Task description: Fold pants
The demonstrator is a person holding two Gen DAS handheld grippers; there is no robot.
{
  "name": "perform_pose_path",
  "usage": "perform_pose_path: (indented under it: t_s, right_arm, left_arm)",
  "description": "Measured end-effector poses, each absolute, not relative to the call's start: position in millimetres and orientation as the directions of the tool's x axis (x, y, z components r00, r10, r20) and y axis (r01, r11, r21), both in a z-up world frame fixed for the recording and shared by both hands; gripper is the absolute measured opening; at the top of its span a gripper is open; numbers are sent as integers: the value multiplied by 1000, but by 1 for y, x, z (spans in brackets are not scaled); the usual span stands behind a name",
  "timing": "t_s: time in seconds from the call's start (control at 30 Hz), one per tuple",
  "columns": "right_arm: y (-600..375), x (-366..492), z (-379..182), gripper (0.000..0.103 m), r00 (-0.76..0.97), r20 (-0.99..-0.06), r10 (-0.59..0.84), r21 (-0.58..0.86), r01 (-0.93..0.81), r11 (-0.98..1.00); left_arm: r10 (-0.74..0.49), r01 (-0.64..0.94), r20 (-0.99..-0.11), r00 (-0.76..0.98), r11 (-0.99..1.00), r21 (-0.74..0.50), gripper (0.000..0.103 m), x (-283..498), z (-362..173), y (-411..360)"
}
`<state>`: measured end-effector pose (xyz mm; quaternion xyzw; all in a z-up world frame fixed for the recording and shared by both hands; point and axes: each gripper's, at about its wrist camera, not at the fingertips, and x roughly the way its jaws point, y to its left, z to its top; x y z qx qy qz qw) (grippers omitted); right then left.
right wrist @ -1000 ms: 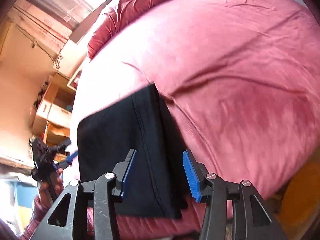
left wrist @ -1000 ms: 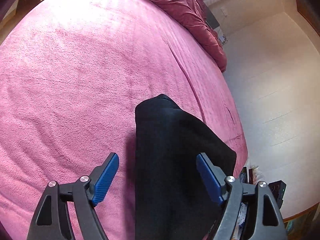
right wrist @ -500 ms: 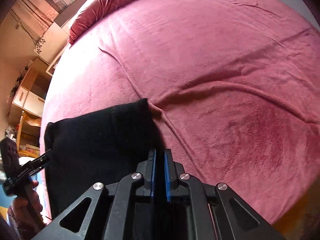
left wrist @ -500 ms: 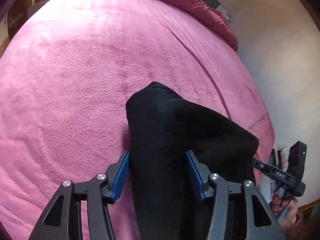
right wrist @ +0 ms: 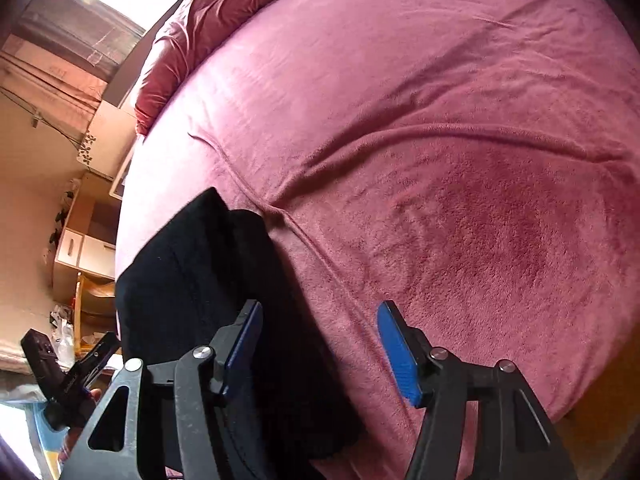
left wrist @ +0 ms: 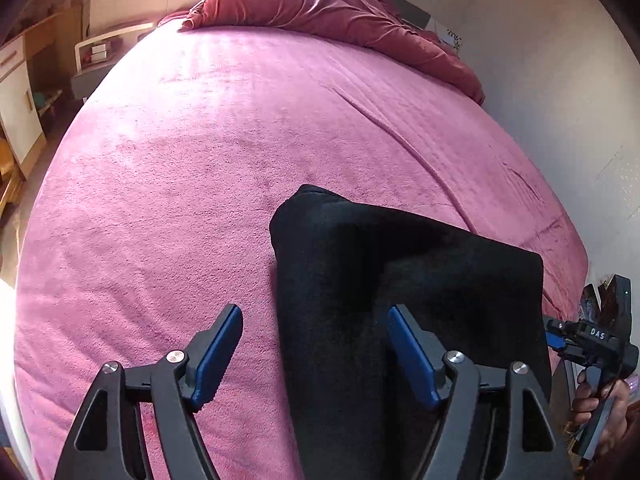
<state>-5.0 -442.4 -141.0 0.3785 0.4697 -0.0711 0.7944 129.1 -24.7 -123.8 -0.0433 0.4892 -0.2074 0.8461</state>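
Left wrist view: my left gripper (left wrist: 314, 354) is spread wide, clamping nothing, and the folded black fabric pants (left wrist: 400, 292) lie on the pink plush bedspread (left wrist: 240, 140) between and ahead of its blue-padded fingers (left wrist: 220, 354). My right gripper (right wrist: 320, 350) is likewise released, its jaws apart, the pants (right wrist: 192, 272) under its left finger and beyond, near the bed's edge.

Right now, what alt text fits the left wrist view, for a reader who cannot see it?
Folded black pants lie on a pink fleece bed cover, with the open left gripper straddling their near left part, one blue-padded finger on the cover, the other over the fabric. The right gripper shows at the right edge; a rumpled red duvet lies across the bed's far end.
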Motion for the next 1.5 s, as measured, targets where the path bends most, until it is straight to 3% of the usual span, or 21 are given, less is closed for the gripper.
perform_pose_path:
  t_s: [0.27,0.7,1.07,1.17,1.37,1.4,1.5]
  right_arm:
    - [-416,7,-135,75,532,-758,379,597,329,732]
    - [-393,38,-167,81,442,-765,469,616,290,732]
    - [-380,56,-191,81,405,-721,562,670,200,715]
    - [-375,64,-195,73,403,-716,571,674,185,715]
    - [-365,62,-181,48,412,-716,563,665,160,729]
    - [-362,61,-175,47,416,-717,559,660,146,737]
    - [-350,65,-153,45,434,-706,559,652,92,753]
  left_arm:
    - [-420,335,-787,451,897,-287,82,106,-122,-14]
    - [-466,376,-772,432,871,-316,85,74,-123,0]
    - [-633,336,-736,240,766,-549,87,84,-163,-3]
    - [-642,290,-744,185,759,-583,83,89,-175,-7]
    - [-665,296,-731,151,736,-609,55,90,-179,-14]
    - [-673,311,-723,159,729,-610,48,89,-174,-14]
    - [-703,339,-686,186,701,-627,44,84,-157,-5]
